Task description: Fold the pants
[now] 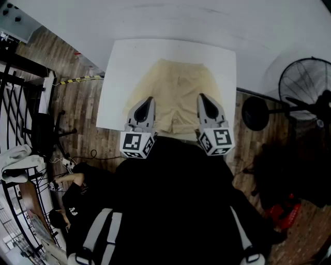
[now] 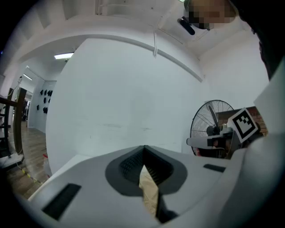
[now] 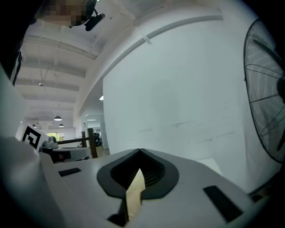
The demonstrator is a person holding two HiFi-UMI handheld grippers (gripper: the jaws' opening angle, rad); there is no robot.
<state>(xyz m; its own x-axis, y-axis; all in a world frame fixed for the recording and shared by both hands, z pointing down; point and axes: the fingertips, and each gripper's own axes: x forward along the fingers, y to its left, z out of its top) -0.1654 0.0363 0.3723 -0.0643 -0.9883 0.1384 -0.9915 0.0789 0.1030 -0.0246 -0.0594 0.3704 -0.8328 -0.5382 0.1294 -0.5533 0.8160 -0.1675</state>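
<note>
Beige pants lie spread on a white table, waistband at the far side and leg ends toward the near edge. My left gripper is over the left leg end, its jaws shut on a fold of beige cloth. My right gripper is over the right leg end, also shut on beige cloth. Both grippers point away from me, nearly level, side by side. In the two gripper views the pinched strip of fabric shows between the dark pads.
A standing fan is at the right of the table, also seen as a fan in the left gripper view. A white wall rises behind the table. Black racks and cables sit on the wooden floor at left.
</note>
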